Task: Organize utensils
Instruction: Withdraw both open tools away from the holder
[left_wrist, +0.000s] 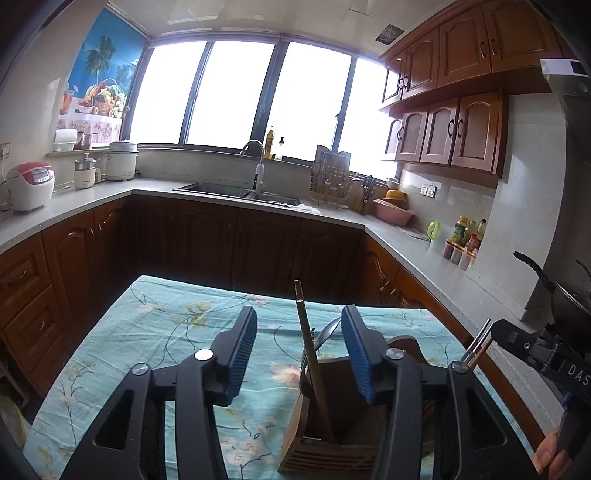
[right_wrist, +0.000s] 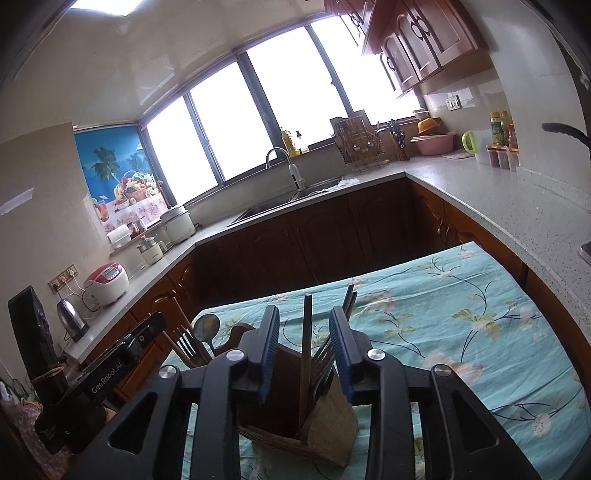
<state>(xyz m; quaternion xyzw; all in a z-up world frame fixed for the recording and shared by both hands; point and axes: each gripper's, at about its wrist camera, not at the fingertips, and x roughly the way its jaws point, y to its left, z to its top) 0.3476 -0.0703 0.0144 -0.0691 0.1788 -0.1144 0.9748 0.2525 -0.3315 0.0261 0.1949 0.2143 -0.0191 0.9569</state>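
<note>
Since both sets of my fingers stand released, with nothing pinched between the blue pads, I judge the sorting to be nearly or wholly done. My left gripper (left_wrist: 299, 350) hangs just above the wooden utensil holder (left_wrist: 332, 424), its jaws well apart, and a brown chopstick (left_wrist: 308, 339) stands loose in the gap, leaning in its compartment, touched by neither pad. My right gripper (right_wrist: 303, 350) is parted less widely over the same holder (right_wrist: 325, 417); a dark chopstick (right_wrist: 306, 339) and the forks (right_wrist: 325, 360) rise between its jaws, but the pads do not press them. A spoon (right_wrist: 207, 326) and another fork (right_wrist: 184, 343) stand in the far-left compartment, seen from the right wrist. I can see no utensil lying loose on the cloth, so little seems left, though the part of the desk under my grippers is hidden.

The holder sits on a desk (left_wrist: 155, 325) covered by a teal floral cloth, bare elsewhere. Around it runs a U-shaped kitchen: grey worktop, dark wooden cabinets, a sink with a curved tap (left_wrist: 255, 166) under a wide, bright window, a rice cooker (left_wrist: 29, 184) on the left, a dish rack (left_wrist: 332, 177) and a pink basin (left_wrist: 393, 216) to the right.
</note>
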